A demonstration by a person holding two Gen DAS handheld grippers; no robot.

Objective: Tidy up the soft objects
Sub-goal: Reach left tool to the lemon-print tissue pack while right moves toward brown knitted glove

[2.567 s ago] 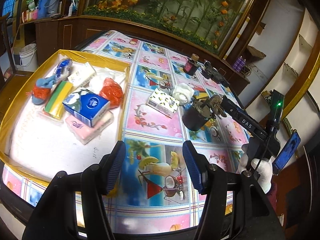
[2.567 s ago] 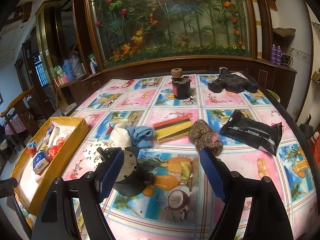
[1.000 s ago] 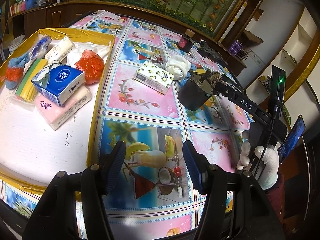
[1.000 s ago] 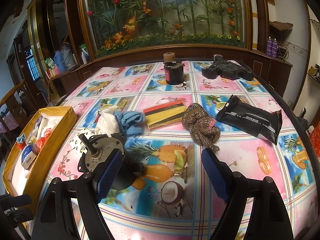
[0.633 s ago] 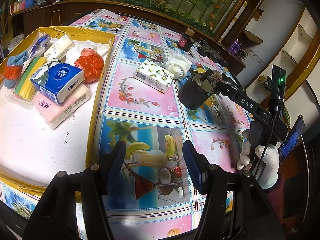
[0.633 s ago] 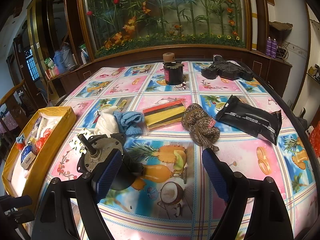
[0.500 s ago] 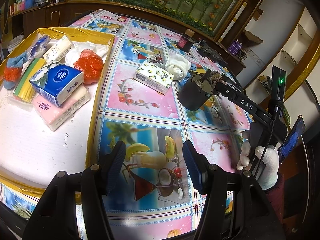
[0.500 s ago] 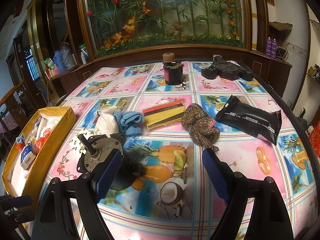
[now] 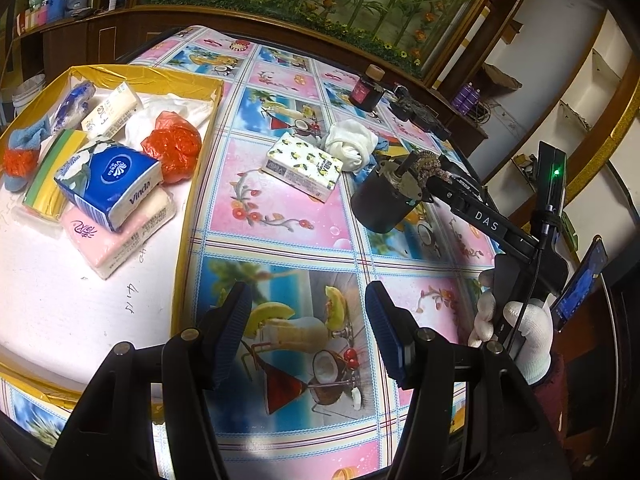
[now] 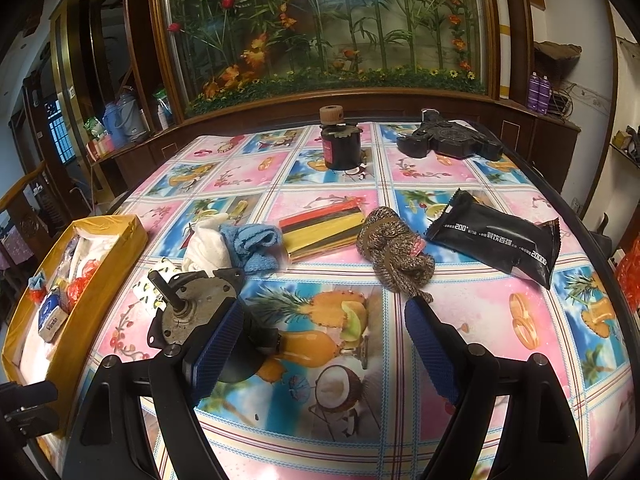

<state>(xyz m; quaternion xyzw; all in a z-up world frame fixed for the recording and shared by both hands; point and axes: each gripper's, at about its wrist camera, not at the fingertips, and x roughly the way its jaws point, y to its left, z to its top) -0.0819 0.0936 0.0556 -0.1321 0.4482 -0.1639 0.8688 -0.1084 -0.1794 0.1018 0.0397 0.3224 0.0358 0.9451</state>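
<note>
Right wrist view: right gripper (image 10: 324,344) spread, empty, above tablecloth — knit bundle (image 10: 394,254) lies just ahead of its fingertips. Likely light, floppy, compressible; grip across thick middle, not loose ends. Left gripper (image 9: 308,328) half-open, empty, beside box (image 9: 182,208).

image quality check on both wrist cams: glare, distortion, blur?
Left wrist: strong fisheye bend with dark vignetted corners; the white floor of the gold box is blown out by glare; left tongs sharp. Right wrist: same barrel distortion; tablecloth evenly lit with mild sheen; black packet text readable; no motion blur; room at left dim.
</note>
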